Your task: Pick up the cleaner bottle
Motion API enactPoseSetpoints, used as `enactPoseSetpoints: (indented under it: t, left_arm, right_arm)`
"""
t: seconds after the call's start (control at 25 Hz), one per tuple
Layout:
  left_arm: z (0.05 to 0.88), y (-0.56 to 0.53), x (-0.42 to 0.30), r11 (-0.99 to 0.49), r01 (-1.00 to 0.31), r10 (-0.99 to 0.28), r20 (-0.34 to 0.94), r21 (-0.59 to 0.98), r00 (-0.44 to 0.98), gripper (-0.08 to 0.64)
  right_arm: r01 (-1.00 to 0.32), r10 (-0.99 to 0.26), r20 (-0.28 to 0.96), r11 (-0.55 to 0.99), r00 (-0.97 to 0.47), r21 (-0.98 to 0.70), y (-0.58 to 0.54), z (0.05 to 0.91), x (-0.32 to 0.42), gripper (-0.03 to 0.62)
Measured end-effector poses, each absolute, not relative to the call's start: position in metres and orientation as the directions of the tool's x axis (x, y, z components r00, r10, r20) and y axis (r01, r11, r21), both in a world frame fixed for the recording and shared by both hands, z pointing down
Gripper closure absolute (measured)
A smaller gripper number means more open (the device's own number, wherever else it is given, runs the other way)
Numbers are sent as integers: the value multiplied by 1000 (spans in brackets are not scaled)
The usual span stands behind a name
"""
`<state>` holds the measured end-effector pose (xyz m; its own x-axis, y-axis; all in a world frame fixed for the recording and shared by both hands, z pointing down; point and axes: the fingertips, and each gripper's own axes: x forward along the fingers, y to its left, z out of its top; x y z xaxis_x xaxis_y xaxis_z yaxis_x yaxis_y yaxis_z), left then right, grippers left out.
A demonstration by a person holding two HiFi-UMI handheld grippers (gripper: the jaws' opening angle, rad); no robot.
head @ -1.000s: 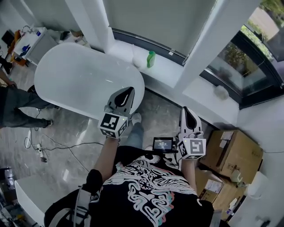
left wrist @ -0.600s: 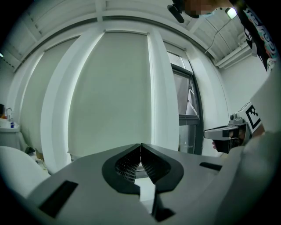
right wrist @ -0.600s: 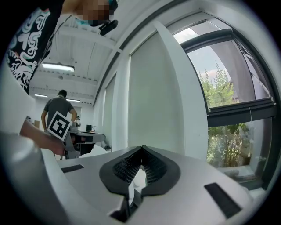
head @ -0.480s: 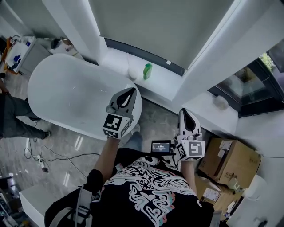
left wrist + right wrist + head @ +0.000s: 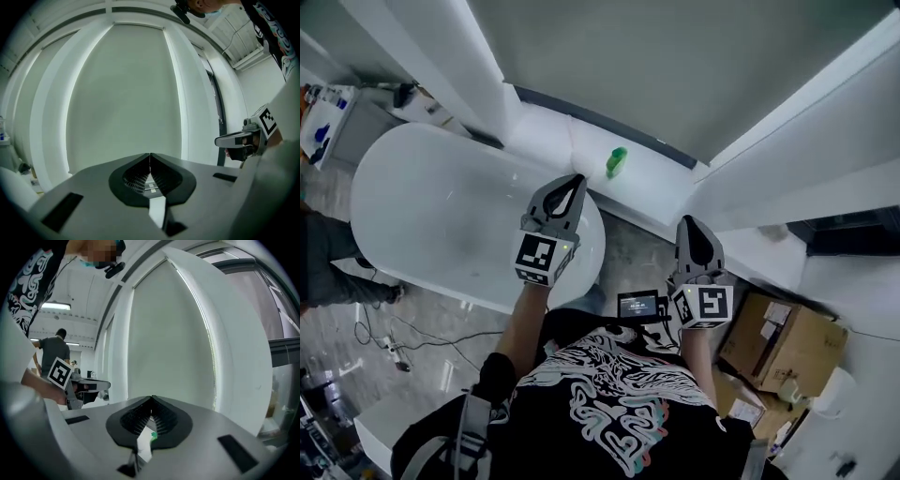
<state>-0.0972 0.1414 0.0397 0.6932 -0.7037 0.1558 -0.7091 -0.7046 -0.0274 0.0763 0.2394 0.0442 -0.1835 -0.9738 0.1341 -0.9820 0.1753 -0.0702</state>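
The green cleaner bottle [image 5: 617,161] stands on the white window ledge [image 5: 649,183], beyond the bathtub's far end. My left gripper [image 5: 577,177] is shut and empty, held over the tub's rim, its tip just short and left of the bottle. My right gripper [image 5: 690,221] is also shut and empty, further back and to the right, over the floor. In the left gripper view the jaws [image 5: 150,155] meet in front of a pale blind. In the right gripper view a green bit of the bottle [image 5: 153,435] shows low in the gap under the shut jaws [image 5: 151,398].
A white bathtub [image 5: 441,216] fills the left. Cardboard boxes [image 5: 787,323] stand at the right by the wall. A small screen [image 5: 639,305] hangs at my chest. Cables [image 5: 384,328] lie on the floor, and another person's leg [image 5: 328,272] shows at the left edge.
Both grippers have moved forward toward the window ledge, still shut. The bottle now lies much closer to the left gripper's tip in the head view.
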Motion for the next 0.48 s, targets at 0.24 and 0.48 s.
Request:
enactPoseSetpoints:
  t: [0.24,0.48]
  left_arm:
    - [50,91,-98,-713,-702,-692,172,-9,701,541]
    - [60,55,-97,-696,-718,-706,178,7,686,541]
  right_arm:
    - [-985,-973,160,155,-165,-72,193,49,76,565]
    - [-978,-963,186,182,-198,-101,155,63,74,565]
